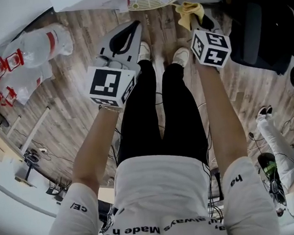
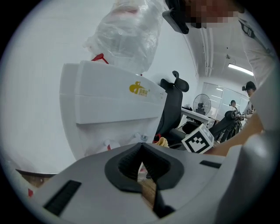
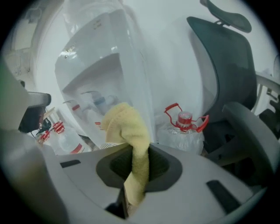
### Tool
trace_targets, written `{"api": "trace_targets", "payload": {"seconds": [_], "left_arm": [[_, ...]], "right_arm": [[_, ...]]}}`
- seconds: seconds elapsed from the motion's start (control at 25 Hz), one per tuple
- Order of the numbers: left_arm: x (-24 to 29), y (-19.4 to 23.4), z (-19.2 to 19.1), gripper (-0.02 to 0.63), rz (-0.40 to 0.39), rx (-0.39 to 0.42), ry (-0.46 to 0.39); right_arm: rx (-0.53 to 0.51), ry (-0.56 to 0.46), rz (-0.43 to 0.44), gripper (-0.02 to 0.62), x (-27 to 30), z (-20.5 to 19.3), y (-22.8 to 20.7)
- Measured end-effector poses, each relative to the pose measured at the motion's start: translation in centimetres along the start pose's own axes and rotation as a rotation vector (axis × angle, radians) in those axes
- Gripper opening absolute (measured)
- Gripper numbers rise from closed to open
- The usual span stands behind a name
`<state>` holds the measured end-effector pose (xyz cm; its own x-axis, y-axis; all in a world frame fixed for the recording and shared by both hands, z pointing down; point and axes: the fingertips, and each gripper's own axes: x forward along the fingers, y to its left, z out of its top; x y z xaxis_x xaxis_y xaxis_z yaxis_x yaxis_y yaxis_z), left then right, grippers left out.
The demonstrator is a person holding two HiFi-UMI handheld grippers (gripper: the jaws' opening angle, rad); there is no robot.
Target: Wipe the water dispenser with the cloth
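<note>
Surrounding room: an office with a white wall; a fan stands far back.
Floor: grey-brown wood planks.
Water dispenser: white, with a gold logo on its front and taps in its recess; a plastic-wrapped bottle sits on top.
Office chair: black, just right of the dispenser.
Bottles: a water bottle with red cap and handle stands on the floor between dispenser and chair; wrapped bottles lie to the left.
Left tool: jaws drawn to a thin slit with nothing in it; it points at the dispenser.
Right tool: jaws pinch the cloth.
Cloth: yellow, soft and bunched, rising out of the right tool near the dispenser's front.
</note>
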<state>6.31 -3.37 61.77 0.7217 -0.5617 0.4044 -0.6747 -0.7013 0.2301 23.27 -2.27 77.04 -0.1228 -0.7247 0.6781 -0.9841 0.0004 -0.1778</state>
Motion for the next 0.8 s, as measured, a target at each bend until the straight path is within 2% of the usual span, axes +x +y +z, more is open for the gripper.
{"api": "trace_targets", "payload": {"seconds": [0.36, 0.8], "left_arm": [[-2.3, 1.4, 0.5, 0.017, 0.035, -0.008, -0.020], [-5.8, 5.1, 1.0, 0.017, 0.118, -0.036, -0.058]], "right_arm": [[-0.057, -0.078, 0.168, 0.057, -4.8, 4.4, 10.5], [-0.093, -0.138, 0.345, 0.057, -6.1, 9.1, 21.0]]}}
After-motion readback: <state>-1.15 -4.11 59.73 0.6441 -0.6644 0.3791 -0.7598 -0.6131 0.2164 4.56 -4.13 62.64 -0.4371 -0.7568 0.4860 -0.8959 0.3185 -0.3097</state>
